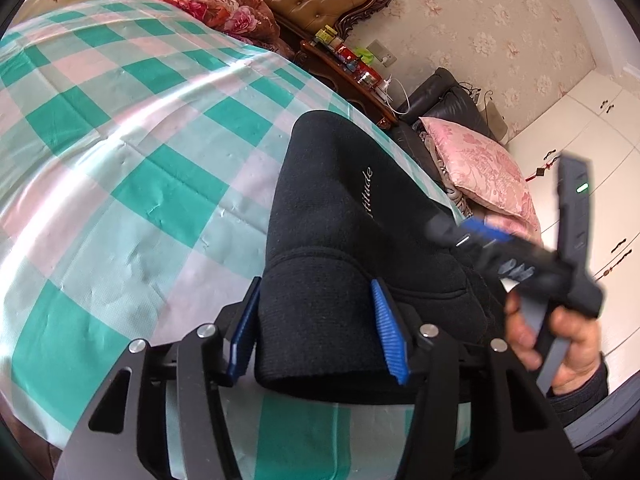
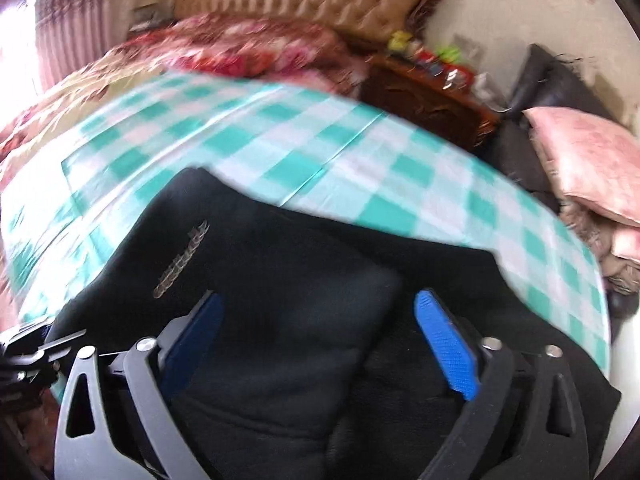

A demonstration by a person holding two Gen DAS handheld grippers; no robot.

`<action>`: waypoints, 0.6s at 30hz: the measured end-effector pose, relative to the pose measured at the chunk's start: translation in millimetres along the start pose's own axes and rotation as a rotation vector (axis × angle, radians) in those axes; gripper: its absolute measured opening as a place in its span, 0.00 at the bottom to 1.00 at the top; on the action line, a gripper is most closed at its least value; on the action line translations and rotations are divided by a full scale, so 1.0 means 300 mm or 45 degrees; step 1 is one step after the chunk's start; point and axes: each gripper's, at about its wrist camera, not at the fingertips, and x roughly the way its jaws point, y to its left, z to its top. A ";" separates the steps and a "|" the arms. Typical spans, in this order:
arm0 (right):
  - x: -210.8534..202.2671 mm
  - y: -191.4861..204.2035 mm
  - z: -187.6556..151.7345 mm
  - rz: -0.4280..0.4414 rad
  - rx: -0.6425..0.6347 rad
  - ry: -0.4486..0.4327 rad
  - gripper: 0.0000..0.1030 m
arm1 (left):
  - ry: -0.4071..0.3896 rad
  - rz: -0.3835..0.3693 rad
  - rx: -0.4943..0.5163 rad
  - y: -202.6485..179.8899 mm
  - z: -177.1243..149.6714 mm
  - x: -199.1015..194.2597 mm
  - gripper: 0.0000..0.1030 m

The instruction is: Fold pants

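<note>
Lengthwise, the folded black pants (image 1: 340, 220) run away between the left gripper (image 1: 320, 332) fingers, which clamp the near end; the right gripper (image 2: 320, 344) fingers stand apart over the cloth

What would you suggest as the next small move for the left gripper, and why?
Probably close the left gripper a little further, I'd judge: the folded black pants on the checked cloth bulge between its blue pads, bunched but perhaps not firmly pinched.

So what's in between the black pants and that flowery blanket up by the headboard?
Only bare green-checked sheet lies between the black pants and the flowery blanket. The left wrist view shows it best.
</note>
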 end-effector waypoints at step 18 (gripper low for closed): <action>-0.079 0.048 0.196 0.236 -0.074 0.131 0.87 | 0.002 0.084 0.049 -0.062 0.016 -0.030 0.35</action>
